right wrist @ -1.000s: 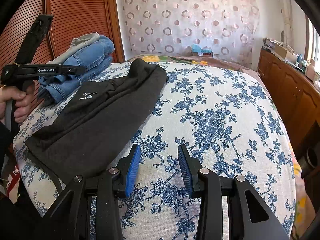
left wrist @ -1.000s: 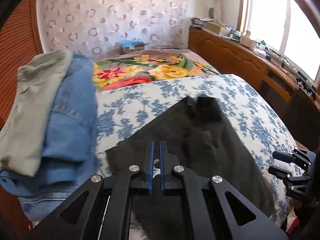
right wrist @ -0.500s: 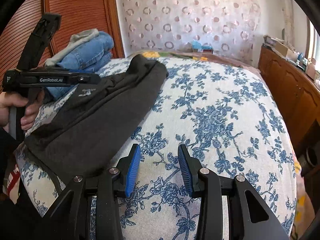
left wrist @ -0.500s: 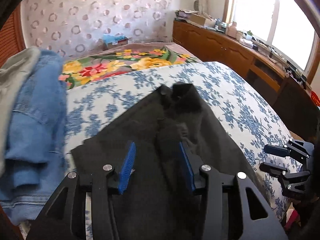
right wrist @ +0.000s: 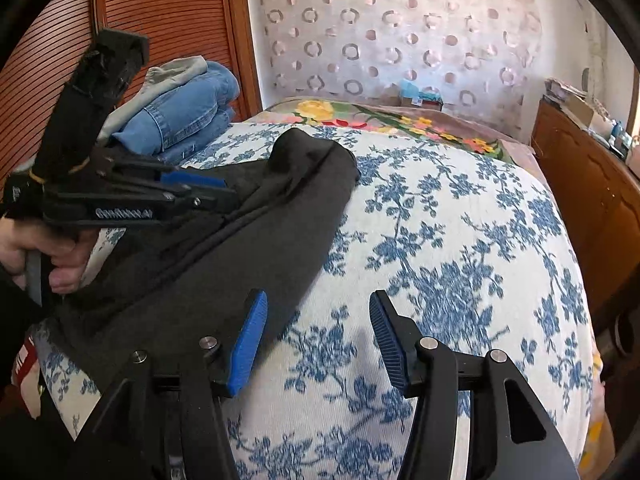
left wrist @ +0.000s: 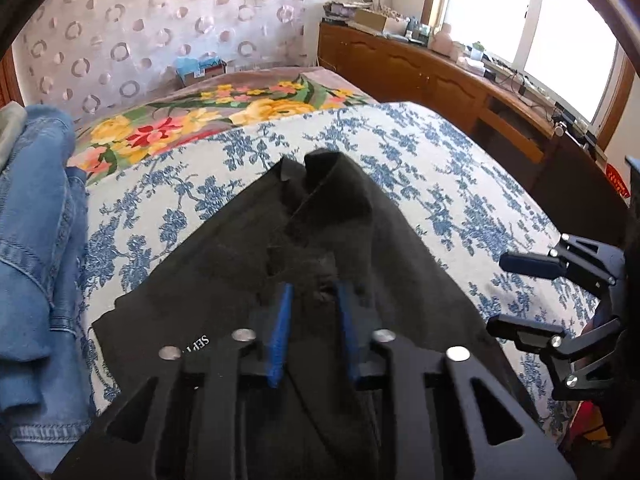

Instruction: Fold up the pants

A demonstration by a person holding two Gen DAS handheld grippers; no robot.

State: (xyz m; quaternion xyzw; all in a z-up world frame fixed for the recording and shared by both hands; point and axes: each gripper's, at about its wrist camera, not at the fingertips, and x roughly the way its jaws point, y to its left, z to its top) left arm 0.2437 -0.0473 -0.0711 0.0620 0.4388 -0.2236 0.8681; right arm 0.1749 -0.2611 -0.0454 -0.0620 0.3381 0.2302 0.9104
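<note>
Fingers apart on both – left gripper straddles a raised ridge in the dark grey fabric pants lengthwise on the blue-floral bedspread, presumably to pinch; right gripper idles beside them.

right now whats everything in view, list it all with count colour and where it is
black pants: one, black, laid lengthwise on the bed's left half
bedspread: one, white with blue flowers, covering the bed
flowered blanket: one, yellow, red and green, at the bed's far end
folded jeans: a stack, blue denim, far left of the bed
grey garment: one, grey, on top of the jeans
wooden cabinet: one, brown, along the window wall, cluttered on top
slatted doors: reddish brown, behind the jeans
left gripper: black with blue pads, jaws open over the pants
right gripper: black with blue pads, jaws open, over the bedspread beside the pants
</note>
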